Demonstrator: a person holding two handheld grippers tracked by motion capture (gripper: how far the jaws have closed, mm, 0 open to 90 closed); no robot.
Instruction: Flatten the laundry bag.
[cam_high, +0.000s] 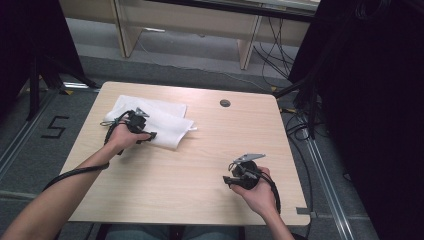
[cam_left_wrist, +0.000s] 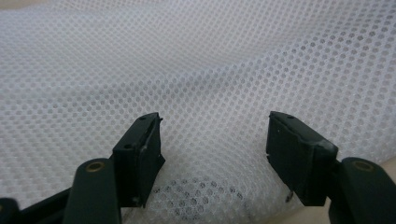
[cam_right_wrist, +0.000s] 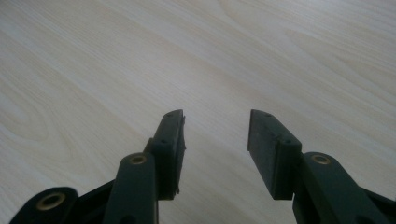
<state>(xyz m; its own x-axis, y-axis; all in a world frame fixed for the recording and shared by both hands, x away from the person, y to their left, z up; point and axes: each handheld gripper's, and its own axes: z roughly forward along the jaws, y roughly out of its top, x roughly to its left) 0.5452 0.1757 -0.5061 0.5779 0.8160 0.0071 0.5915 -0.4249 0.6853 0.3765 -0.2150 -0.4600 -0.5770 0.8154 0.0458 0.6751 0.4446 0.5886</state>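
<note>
Both sets of jaws apart: left gripper (cam_high: 142, 131) poised over white perforated mesh cloth (cam_high: 167, 122) at far left, ready to pinch; right gripper (cam_high: 231, 179) idle over pale wooden table (cam_high: 210, 145).

The high view looks forward and down over the whole table (cam_high: 200, 165). Each gripper view sits low and close (one over white mesh cloth (cam_left_wrist: 196, 70), one over bare wood), both patches visible from above.
</note>
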